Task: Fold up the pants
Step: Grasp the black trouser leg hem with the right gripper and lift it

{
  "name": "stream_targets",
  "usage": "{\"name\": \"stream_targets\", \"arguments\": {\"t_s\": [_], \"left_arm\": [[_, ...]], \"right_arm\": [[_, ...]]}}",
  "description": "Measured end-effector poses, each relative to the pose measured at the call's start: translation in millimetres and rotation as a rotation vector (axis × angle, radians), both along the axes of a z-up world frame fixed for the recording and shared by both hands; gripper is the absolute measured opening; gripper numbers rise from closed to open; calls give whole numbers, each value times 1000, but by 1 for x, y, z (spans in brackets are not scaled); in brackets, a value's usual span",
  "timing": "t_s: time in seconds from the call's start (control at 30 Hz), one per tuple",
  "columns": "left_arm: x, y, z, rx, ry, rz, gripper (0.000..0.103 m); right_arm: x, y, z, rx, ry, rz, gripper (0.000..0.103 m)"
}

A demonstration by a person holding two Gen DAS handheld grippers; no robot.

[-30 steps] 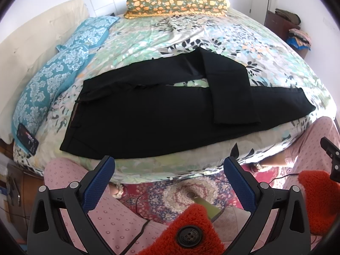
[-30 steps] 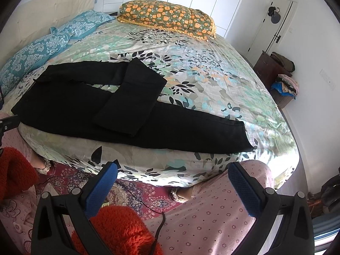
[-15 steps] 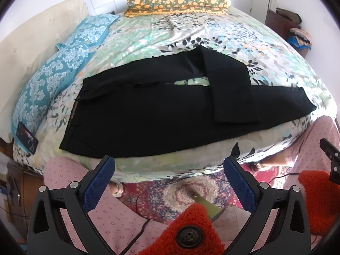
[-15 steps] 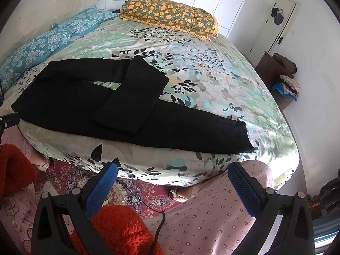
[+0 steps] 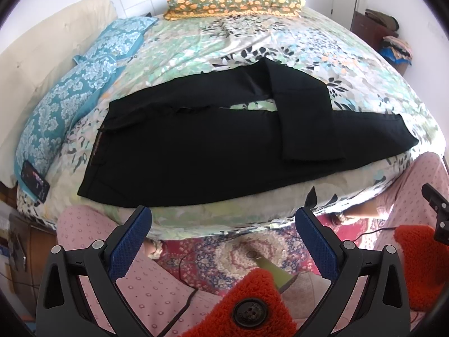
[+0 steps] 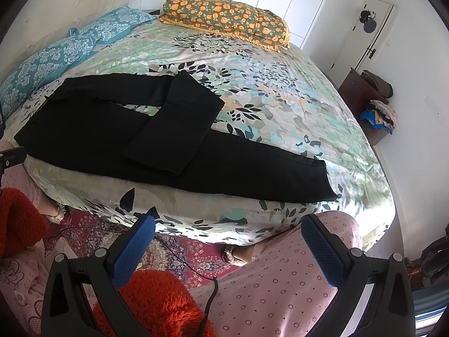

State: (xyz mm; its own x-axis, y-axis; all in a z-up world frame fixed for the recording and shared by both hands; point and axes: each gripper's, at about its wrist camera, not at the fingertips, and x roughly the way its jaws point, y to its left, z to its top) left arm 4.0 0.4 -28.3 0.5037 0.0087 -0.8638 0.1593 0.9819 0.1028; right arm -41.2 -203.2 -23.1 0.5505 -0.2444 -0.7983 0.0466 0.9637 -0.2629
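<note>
From my remote seat, the bed [image 5: 252,42] with its floral cover filled both views. The black pants [image 5: 196,151] lay flat along its near edge, waist toward the blue pillows [image 5: 70,95], one leg stretched out straight and the far leg folded back across it so its cuff rested on top. An orange-patterned pillow [image 6: 224,16] sat at the far side, and a phone [image 5: 35,182] lay near the bed's corner. I held the left gripper [image 5: 223,219] and right gripper [image 6: 227,227] off the bed, below its edge, each with jaws spread wide and gripping nothing.
</note>
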Motion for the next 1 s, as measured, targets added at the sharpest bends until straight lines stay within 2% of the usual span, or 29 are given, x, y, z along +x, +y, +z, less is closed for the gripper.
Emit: {"name": "stream_targets", "arguments": {"t_s": [0.4,0.77,0.8,0.9,0.97,1.0], "left_arm": [[2,-4,-2,37,8,2,102],[5,-4,-4,67,10,9,102],[7,-3,-5,66,14,12,102],[19,13,-7,27,29,59,102],[34,35,-7,-27,24,145,102],[41,46,-6,-48,18,187,102]], "right_arm": [[1,0,-3,8,8,5,103],[6,8,-2,21,17,76,103],[7,8,2,42,-1,102,103],[11,5,33,126,-163,216,103],[20,6,45,152,-283,344,103],[32,11,41,140,-286,406,103]]}}
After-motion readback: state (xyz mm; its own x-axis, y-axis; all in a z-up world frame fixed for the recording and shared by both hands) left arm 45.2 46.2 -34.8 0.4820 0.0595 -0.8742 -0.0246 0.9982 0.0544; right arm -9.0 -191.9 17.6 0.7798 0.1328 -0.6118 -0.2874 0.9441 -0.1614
